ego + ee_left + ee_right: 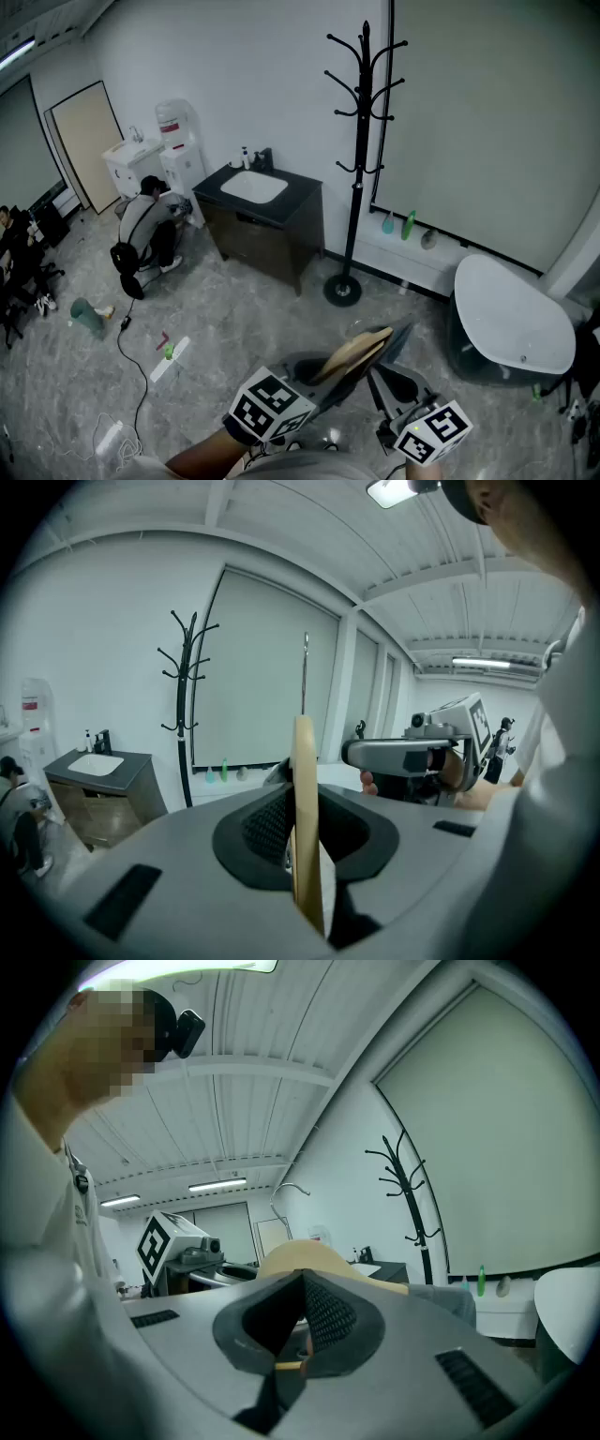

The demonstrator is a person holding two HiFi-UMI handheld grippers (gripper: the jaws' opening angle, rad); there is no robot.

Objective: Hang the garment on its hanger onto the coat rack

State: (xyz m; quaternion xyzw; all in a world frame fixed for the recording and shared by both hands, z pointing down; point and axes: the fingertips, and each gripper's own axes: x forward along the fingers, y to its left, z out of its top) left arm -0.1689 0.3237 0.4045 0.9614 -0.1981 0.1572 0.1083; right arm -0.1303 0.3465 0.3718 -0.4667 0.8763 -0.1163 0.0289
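Found the left hand-held gripper [301,808] pinched on the wooden hanger [305,855], edge-on between the jaws, with the metal hook [305,672] rising straight above them. Found the right hand-held gripper [300,1288] pressed together too, with a thin tan strip of that hanger caught low between its jaws (the rounded shoulder showing just beyond). Made out the grey garment [448,1299] draped off the hanger, beyond the right jaws and to their right. Saw the coat rack [361,159] well ahead of both, upright on its round base [342,290]. Saw nothing hung on it yet.

Judged the carry itself the first risk: with two grips on one hanger, any uneven pull might have twisted it or worked the thin strip loose. Feared the garment sliding off a shoulder if the hanger tilted on the way up. Reckoned the rack's arms short and crowded, so a hook brought in slightly turned might have glanced off or only half seated. Thought the slim pole liable to rock on its small base if nudged sideways.
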